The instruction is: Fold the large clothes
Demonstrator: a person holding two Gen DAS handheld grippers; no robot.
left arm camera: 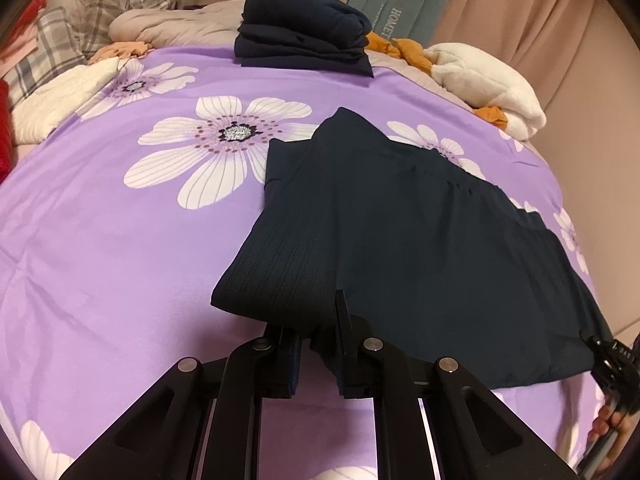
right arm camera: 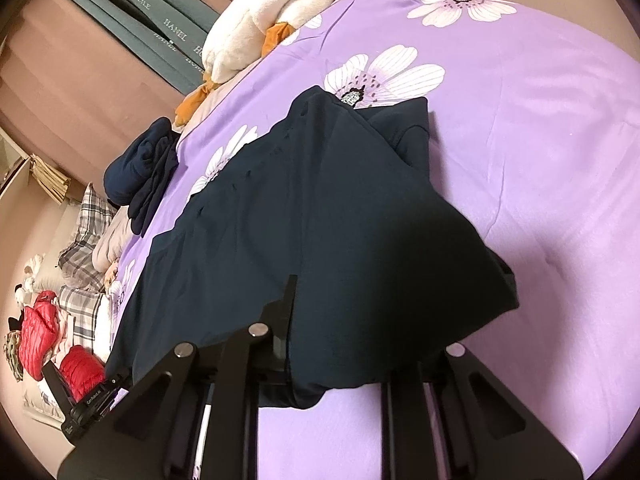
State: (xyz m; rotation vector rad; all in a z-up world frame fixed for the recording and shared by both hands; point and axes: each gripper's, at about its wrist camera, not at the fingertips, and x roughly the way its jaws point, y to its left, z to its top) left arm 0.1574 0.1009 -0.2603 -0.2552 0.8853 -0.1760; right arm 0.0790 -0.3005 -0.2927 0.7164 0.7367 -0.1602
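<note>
A dark navy garment [left arm camera: 420,240] lies partly folded on the purple flowered bedspread [left arm camera: 120,220]. My left gripper [left arm camera: 318,332] is shut on the garment's near left edge, with cloth pinched between the fingers. My right gripper [right arm camera: 320,344] holds the garment's [right arm camera: 340,220] other near edge; the cloth drapes over its right finger and hides it. The right gripper also shows at the far right of the left wrist view [left arm camera: 612,356]. A stack of folded navy clothes [left arm camera: 304,28] sits at the far side of the bed.
A white plush blanket with orange cloth [left arm camera: 488,80] lies at the far right. Plaid pillows [left arm camera: 52,44], a white cloth [left arm camera: 60,96] and red items [right arm camera: 44,332] lie at the left. Curtains [left arm camera: 520,8] hang behind the bed.
</note>
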